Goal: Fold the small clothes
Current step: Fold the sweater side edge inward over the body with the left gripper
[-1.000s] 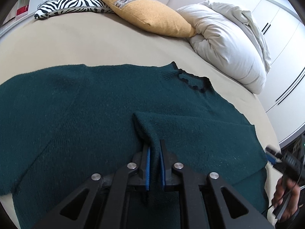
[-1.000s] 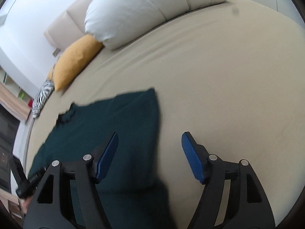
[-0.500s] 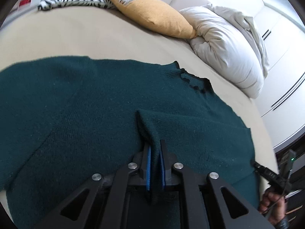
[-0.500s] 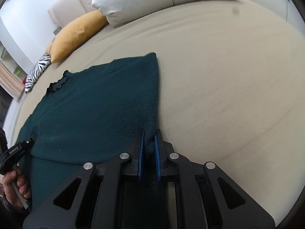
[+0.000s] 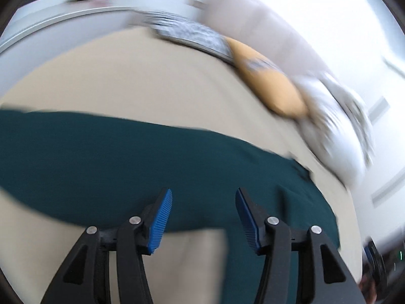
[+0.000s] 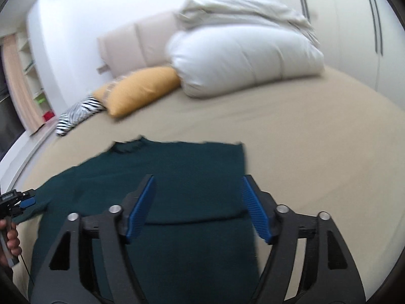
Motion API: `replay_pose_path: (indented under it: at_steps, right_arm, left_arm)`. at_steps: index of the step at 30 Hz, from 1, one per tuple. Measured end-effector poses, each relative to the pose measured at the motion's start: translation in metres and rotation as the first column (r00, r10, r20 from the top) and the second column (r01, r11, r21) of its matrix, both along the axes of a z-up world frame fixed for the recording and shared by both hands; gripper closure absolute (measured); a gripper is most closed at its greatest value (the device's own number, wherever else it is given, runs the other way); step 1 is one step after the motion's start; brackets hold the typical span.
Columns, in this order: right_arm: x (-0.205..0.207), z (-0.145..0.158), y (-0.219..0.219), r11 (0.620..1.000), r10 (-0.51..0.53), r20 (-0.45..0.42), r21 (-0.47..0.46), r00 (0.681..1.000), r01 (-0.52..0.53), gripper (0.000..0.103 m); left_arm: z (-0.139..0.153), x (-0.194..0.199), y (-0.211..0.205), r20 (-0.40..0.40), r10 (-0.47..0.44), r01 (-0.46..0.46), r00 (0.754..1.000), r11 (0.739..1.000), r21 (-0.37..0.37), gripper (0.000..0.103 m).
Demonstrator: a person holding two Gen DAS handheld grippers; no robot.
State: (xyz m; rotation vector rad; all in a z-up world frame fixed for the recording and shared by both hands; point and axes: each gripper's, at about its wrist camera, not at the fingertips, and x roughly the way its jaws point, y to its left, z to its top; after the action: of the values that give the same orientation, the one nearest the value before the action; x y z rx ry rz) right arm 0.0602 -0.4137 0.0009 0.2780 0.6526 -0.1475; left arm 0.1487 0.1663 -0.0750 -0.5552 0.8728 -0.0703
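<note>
A dark green knit sweater (image 6: pixel 182 174) lies flat on the beige bed (image 6: pixel 316 139), collar toward the pillows, with its right side folded in to a straight edge. It also shows, blurred, in the left wrist view (image 5: pixel 126 162). My right gripper (image 6: pixel 198 207) is open and empty above the sweater's lower middle. My left gripper (image 5: pixel 203 215) is open and empty over the sweater's near edge. The left gripper also shows at the left edge of the right wrist view (image 6: pixel 17 202), by the sweater's left sleeve.
A white duvet (image 6: pixel 243 58), a mustard cushion (image 6: pixel 141 88) and a zebra-print cushion (image 6: pixel 78 114) lie at the head of the bed by the padded headboard (image 6: pixel 134 40). White wardrobe doors (image 6: pixel 354 25) stand at the right. Bare sheet lies right of the sweater.
Both grippers were shut on sweater fabric half a second ago and have now opened and let go. Both have pulled back; the left view swings fast and is blurred.
</note>
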Motion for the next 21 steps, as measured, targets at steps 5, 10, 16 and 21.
replay_pose_path:
  at_steps: [5,10,16,21]
  right_arm:
    - [0.000,0.019,0.063,0.990,0.143,0.046,0.008,0.989,-0.143,0.024]
    - [0.009,0.018,0.111,0.960,0.254,0.033,0.114,0.967,-0.256,0.024]
    - [0.012,0.008,0.152,0.939,0.297,0.001,0.180,0.955,-0.292,0.024]
    - [0.005,0.005,0.151,0.942,0.282,0.006,0.188,0.959,-0.278,0.024]
  left_arm:
    - [-0.016,-0.051,0.133,-0.055,0.346,-0.348,0.936,0.937,-0.029,0.041]
    - [-0.026,-0.074,0.192,-0.079,0.496,-0.499,0.865,0.867,-0.021,0.034]
    - [-0.039,-0.058,0.202,-0.095,0.487,-0.487,0.869,0.873,0.021,0.055]
    - [-0.034,-0.056,0.196,-0.096,0.445,-0.446,0.891,0.895,0.007,0.087]
